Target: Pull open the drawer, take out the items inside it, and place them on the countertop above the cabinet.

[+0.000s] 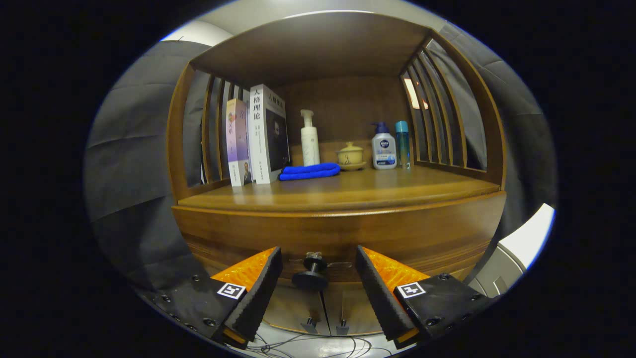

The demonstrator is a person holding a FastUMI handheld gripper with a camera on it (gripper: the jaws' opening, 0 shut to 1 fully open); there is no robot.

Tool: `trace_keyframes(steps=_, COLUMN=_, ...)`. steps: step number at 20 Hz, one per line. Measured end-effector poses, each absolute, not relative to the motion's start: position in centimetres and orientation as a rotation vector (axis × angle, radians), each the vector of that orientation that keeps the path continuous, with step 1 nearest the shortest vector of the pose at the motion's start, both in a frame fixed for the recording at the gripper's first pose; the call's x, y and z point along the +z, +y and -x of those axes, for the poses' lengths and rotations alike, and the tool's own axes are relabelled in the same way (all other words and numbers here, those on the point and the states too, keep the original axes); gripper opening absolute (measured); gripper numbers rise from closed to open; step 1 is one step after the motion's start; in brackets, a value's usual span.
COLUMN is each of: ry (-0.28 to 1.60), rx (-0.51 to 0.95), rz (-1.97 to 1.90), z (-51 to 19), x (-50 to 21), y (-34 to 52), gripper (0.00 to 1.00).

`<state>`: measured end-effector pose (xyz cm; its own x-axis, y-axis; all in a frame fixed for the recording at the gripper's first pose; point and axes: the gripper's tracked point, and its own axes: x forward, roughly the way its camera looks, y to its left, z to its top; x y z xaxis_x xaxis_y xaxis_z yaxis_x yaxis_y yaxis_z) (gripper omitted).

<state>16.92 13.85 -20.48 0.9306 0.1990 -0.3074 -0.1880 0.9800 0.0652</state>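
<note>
A wooden cabinet stands before me, its closed drawer front [338, 233] running under the countertop [348, 191]. The drawer's dark round knob [310, 276] sticks out between my two fingers. My gripper [318, 258] is open, one finger on each side of the knob with a gap to both. What lies inside the drawer is hidden.
On the countertop stand two upright books [256, 136], a folded blue cloth [309, 171], a white pump bottle [309, 139], a small lidded cup [350, 156], a blue-capped lotion bottle [383, 146] and a slim teal bottle [402, 144]. Slatted side rails [437, 119] enclose it. Two lower doors [323, 308] sit below, cables [318, 345] on the floor.
</note>
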Motion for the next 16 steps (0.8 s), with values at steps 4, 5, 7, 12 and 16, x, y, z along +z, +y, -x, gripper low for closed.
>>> trace_keyframes(steps=4, ry=0.389, rx=0.200, rz=-0.057, z=-17.5, x=-22.9, y=14.5, gripper=0.72)
trace_keyframes(steps=5, ry=0.401, rx=0.196, rz=-0.070, z=-17.4, x=-23.3, y=14.5, gripper=0.67)
trace_keyframes(steps=7, ry=0.406, rx=0.193, rz=-0.098, z=-17.5, x=-23.2, y=14.8, gripper=0.51)
trace_keyframes(steps=12, ry=0.400, rx=0.183, rz=-0.078, z=-17.4, x=-23.2, y=14.6, gripper=0.33)
trace_keyframes(steps=16, ry=0.397, rx=0.179, rz=-0.055, z=-16.8, x=-23.1, y=14.5, gripper=0.33)
